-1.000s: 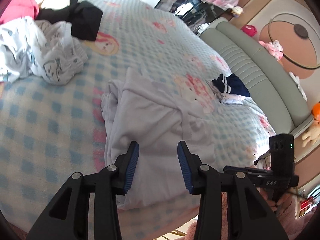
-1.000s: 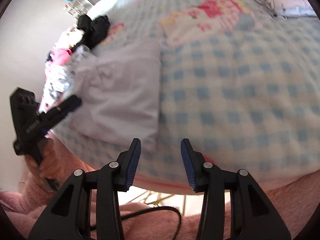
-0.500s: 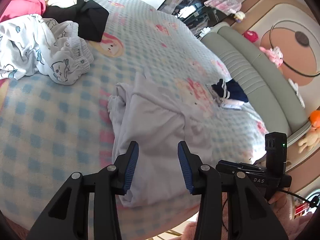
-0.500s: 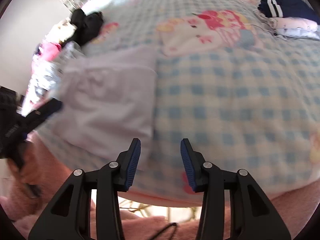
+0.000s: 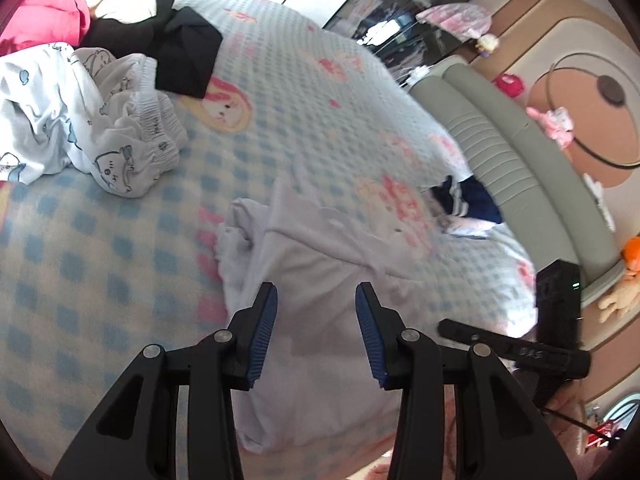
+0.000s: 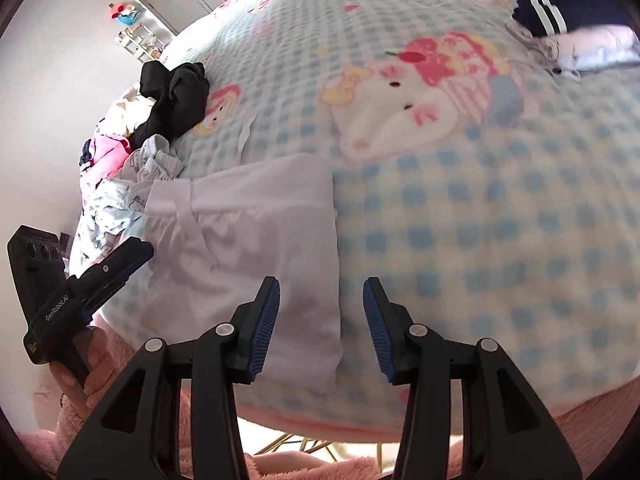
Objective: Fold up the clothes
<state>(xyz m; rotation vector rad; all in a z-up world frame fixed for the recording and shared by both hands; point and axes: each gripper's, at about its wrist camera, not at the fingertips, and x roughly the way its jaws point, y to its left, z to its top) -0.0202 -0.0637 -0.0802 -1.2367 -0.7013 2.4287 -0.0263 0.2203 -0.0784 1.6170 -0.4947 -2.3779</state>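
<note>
Lying partly folded near the blanket's (image 6: pixel 500 208) front edge, the pale lilac garment (image 5: pixel 320 320) is sitting at six o'clock of the bed, with nothing gripping it. The left gripper (image 5: pixel 316 334) is hovering over it, jaws parted and empty. The right gripper (image 6: pixel 320 328) is hanging above the garment's right edge, its jaws opening with nothing clamped between them. A heap of unfolded clothes (image 5: pixel 80 120) is lying at ten o'clock, folded navy clothing (image 6: pixel 560 8) at two o'clock.

"GenRobot.AI" on left claw (image 6: pixel 100 280); "DAS" on right claw (image 5: pixel 520 350).
</note>
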